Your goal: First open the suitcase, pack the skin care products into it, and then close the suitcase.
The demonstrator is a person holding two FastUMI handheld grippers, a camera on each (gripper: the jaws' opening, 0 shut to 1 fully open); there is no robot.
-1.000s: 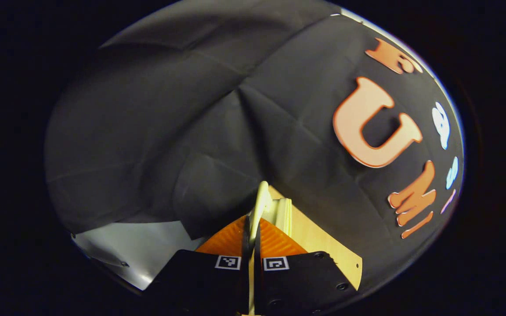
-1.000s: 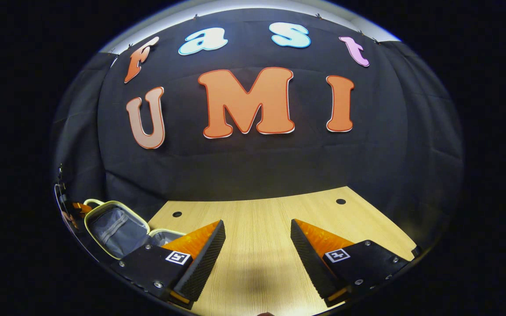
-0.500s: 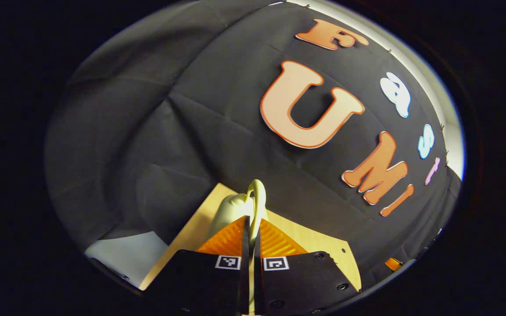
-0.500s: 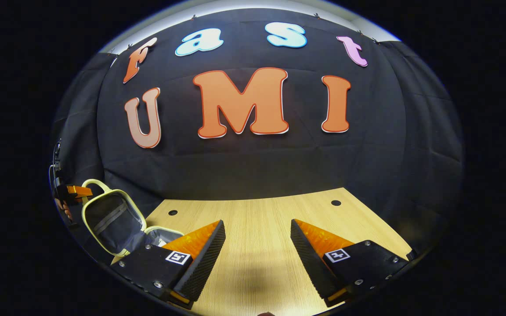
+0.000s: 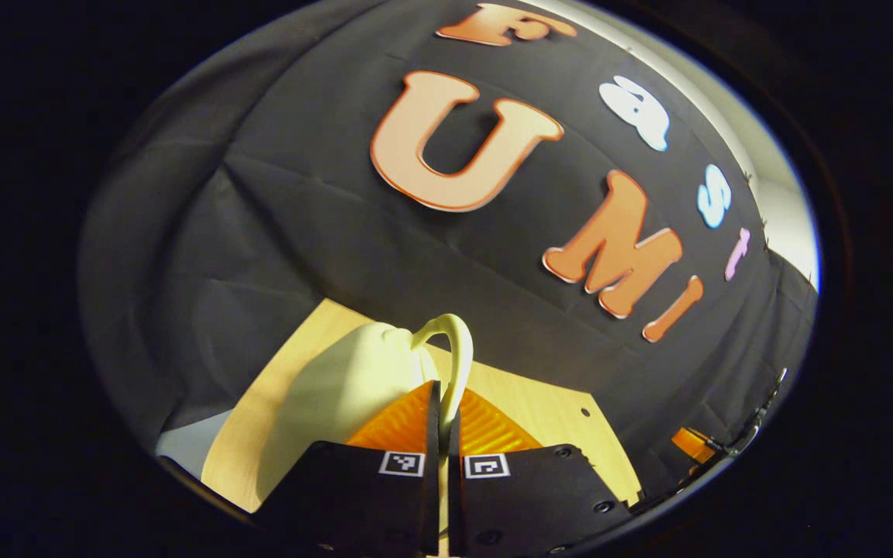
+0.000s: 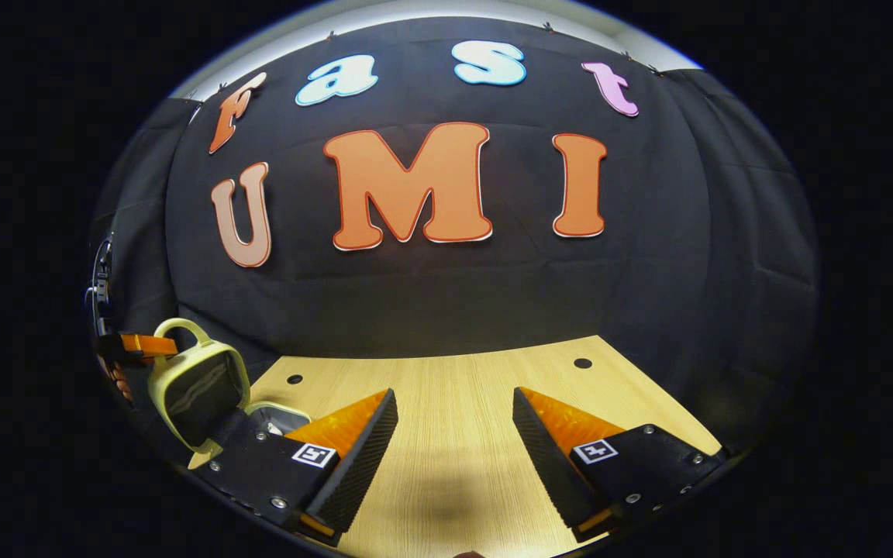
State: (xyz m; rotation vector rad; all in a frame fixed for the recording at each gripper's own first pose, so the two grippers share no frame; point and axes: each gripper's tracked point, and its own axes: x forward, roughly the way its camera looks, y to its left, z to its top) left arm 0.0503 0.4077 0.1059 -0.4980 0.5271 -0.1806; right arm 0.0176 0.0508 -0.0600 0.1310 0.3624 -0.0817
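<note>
In the left gripper view the left gripper [image 5: 443, 403] has its two fingers pressed together on the pale yellow loop handle [image 5: 456, 353] of the small suitcase [image 5: 338, 387], with the handle arching up out of the pinch and the pale outer shell of the lid lying just to the left of the fingers, over the light wooden table [image 5: 547, 418]. In the right gripper view the same suitcase [image 6: 200, 387] sits at the far left of the table [image 6: 454, 387], its lid raised steeply so the dark grey lining faces the camera, rimmed in pale yellow; the lower half lies on the tabletop just behind the right gripper's left finger. The left gripper [image 6: 136, 346] shows there at the left edge, clamped on the handle [image 6: 179, 329] at the top of the lid. The right gripper [image 6: 454, 422] hovers low over bare tabletop with its jaws spread wide and nothing between them, well apart from the suitcase
</note>
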